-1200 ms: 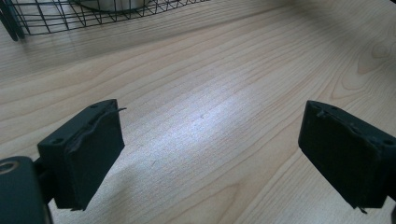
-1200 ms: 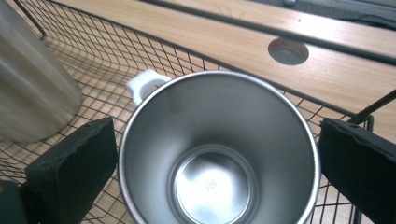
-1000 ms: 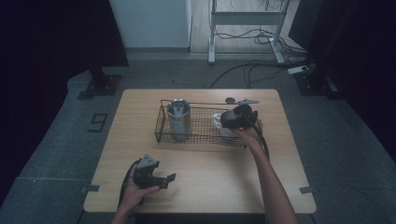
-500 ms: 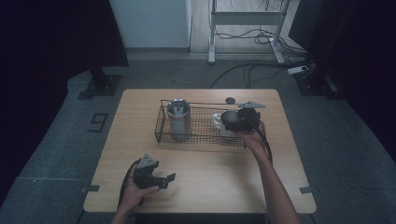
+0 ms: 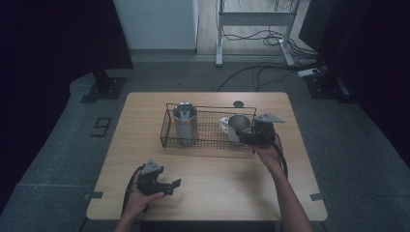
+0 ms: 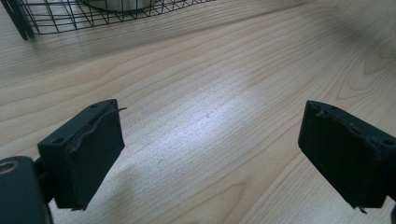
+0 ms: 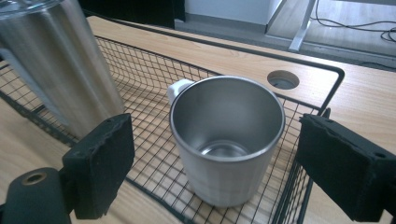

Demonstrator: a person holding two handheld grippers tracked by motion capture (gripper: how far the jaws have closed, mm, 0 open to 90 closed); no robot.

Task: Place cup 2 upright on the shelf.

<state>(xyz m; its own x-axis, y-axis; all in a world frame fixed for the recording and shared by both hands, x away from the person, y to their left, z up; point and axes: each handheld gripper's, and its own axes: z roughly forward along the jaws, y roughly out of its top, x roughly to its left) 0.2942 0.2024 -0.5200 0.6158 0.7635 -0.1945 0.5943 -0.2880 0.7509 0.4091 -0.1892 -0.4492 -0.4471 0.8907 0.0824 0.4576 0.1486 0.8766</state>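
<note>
As the high view shows: wire basket (image 5: 208, 126) mid-tabletop (image 5: 145, 145); steel mug (image 5: 238, 124) upright at its right end, tall tumbler (image 5: 184, 121) at its left.
Right gripper (image 5: 249, 137): at the mug, just outside the basket's right end.
Left gripper (image 5: 175, 184): low over bare wood, near edge.
Left gripper view: jaws wide, holding nothing.
Right gripper view: jaws wide, flanking mug (image 7: 227, 140); long axis vertical, mouth up, white handle (image 7: 177, 88) pointing away.
Progress: approach made; grasp and lift-out judged outstanding.
</note>
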